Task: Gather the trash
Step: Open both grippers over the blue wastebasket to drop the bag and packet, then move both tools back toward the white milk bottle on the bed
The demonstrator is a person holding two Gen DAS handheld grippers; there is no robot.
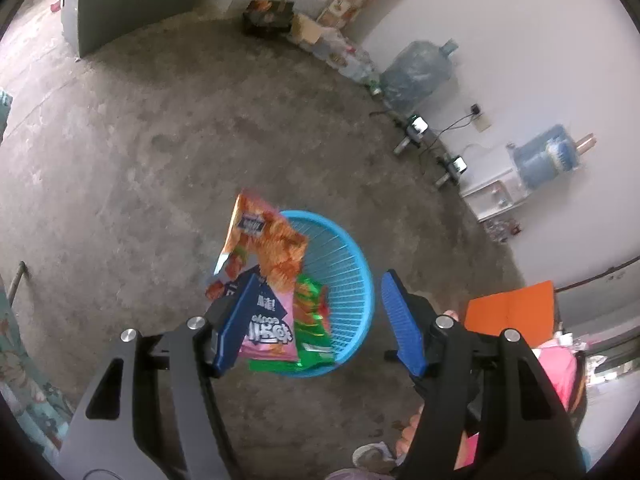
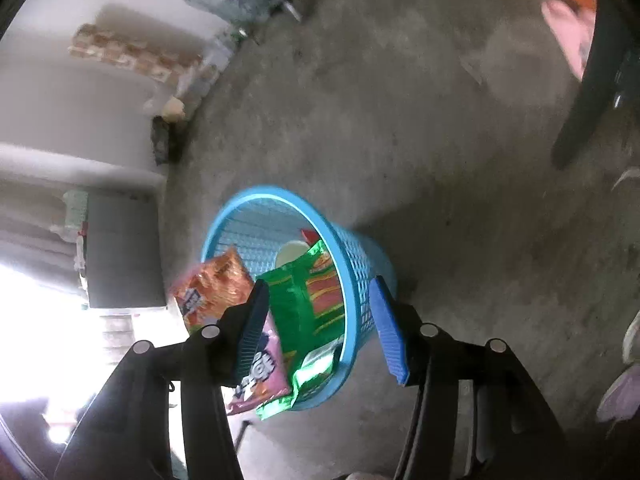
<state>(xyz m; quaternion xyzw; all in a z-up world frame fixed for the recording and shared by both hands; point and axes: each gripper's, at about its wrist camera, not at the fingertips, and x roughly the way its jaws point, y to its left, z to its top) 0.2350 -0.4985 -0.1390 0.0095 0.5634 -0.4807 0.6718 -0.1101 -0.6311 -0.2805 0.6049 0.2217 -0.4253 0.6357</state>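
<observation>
Three wrappers [image 1: 276, 240] stand lengthwise, tops up, in the basket [image 1: 352, 248] — both tools [image 1: 316, 300] [image 2: 316, 304] spread.

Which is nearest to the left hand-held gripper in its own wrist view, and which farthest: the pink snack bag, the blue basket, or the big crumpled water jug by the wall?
From the left hand-held gripper:
1. Pink snack bag, right against its left finger, over the basket's near edge.
2. Blue basket, on the floor just beyond the fingertips.
3. Crumpled water jug, far off against the white wall, upper right.
</observation>
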